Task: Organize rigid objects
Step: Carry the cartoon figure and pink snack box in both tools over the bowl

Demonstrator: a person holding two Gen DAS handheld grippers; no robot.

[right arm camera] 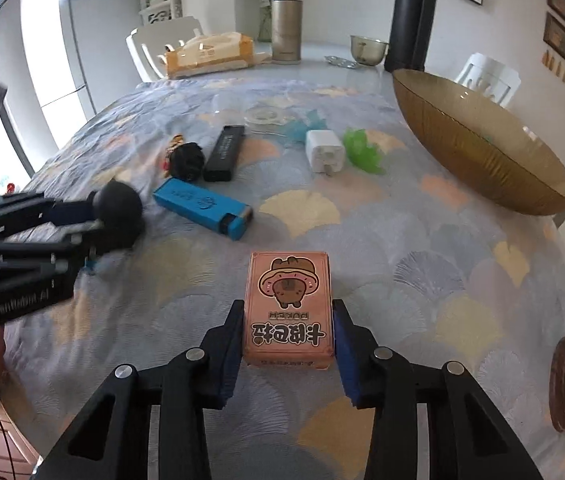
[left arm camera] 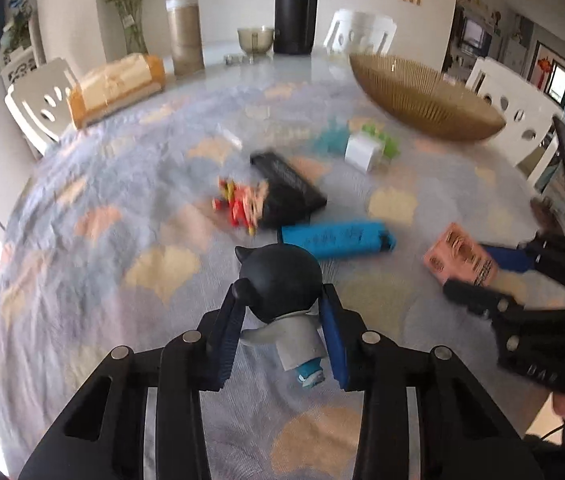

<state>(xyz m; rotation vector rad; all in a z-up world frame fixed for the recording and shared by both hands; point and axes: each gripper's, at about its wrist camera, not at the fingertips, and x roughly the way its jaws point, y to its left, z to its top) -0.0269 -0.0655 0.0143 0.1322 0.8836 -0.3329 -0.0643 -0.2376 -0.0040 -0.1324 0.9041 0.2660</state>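
Right wrist: tongs (right arm camera: pixel 287 312) clamp a pink cartoon-printed card box (right arm camera: pixel 287 308).

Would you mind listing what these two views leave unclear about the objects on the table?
- Left wrist view: motion blur smears the red toy; its shape is unreadable.
- Left wrist view: the figurine shows its back only, face hidden.
- Right wrist view: the gold bowl is seen side-on, its inside largely hidden by its wall.
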